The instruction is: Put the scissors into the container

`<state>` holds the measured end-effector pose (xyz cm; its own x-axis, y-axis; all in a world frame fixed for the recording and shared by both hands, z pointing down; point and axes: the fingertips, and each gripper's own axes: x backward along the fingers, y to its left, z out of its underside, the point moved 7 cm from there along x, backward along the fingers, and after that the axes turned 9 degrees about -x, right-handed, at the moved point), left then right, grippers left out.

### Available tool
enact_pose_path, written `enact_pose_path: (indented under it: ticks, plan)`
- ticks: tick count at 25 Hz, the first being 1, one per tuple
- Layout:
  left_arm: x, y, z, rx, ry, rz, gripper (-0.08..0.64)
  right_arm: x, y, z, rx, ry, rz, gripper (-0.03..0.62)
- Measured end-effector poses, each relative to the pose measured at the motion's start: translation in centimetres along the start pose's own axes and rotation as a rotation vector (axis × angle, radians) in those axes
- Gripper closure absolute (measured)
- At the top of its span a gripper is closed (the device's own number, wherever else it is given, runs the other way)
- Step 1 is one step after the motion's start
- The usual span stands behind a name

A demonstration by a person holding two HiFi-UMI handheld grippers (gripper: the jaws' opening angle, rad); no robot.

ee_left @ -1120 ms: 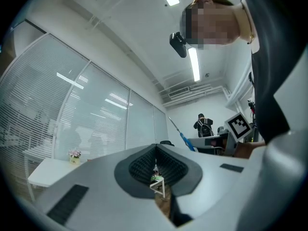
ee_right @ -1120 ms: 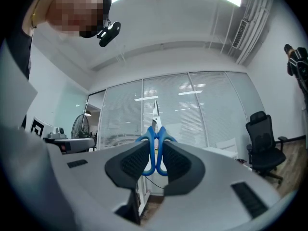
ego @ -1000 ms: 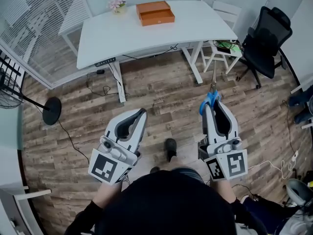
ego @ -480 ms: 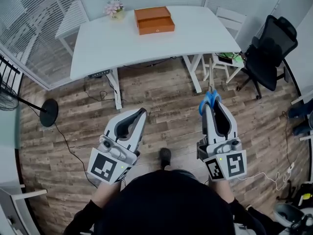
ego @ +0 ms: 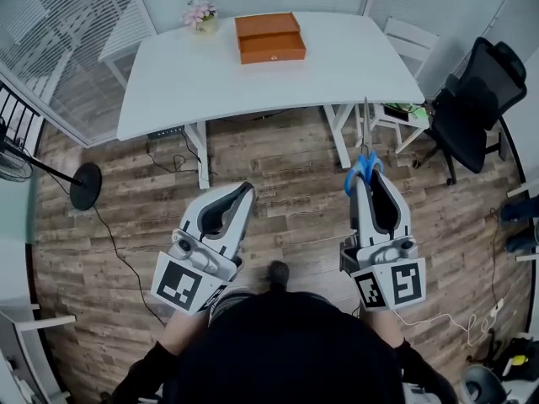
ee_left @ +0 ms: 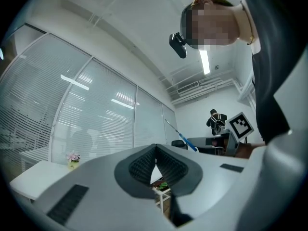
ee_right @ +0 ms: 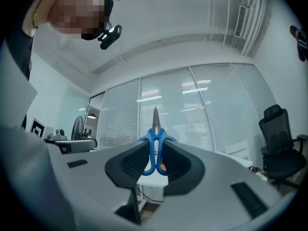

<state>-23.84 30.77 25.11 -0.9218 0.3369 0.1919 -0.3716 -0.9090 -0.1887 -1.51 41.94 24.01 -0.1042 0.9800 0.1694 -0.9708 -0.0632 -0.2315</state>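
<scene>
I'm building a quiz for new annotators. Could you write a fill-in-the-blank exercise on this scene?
1. The right hand-held gripper is shut on the ___.
2. Their handles are ___ in colour.
3. The orange container sits on the ___ table.
4. The left hand-held gripper, jaws together, holds ___.
Missing words: scissors; blue; white; nothing.

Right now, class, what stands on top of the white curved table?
An orange rectangular box and a small pot of pink flowers stand on the white table. What the box holds is hidden.
</scene>
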Motion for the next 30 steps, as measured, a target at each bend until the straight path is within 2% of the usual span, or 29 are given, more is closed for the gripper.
enact_pose_path:
  ticks: [6, 15, 23, 30]
  plan:
    - [-1.0, -0.3, -0.1, 0.006, -0.006, -0.037, 0.546, -1.0, -1.3, 0.0, -0.021, -0.007, -0.027, 0.502]
    - [-1.1, 0.5, 0.3, -0.005, -0.005, -0.037, 0.546, -1.7, -0.9, -0.1, 0.003, 0.000, -0.045, 0.502]
    - [-2.1, 1.1, 0.1, 0.001, -0.010, -0.012, 0.546, -2.5, -1.4, -0.9, 0.011, -0.006, -0.016, 0.503]
    - [-2.6, 1.9, 0.7, 0.010, 0.023, -0.013, 0.547, -3.2, -1.9, -1.5, 0.017, -0.008, -0.008, 0.503]
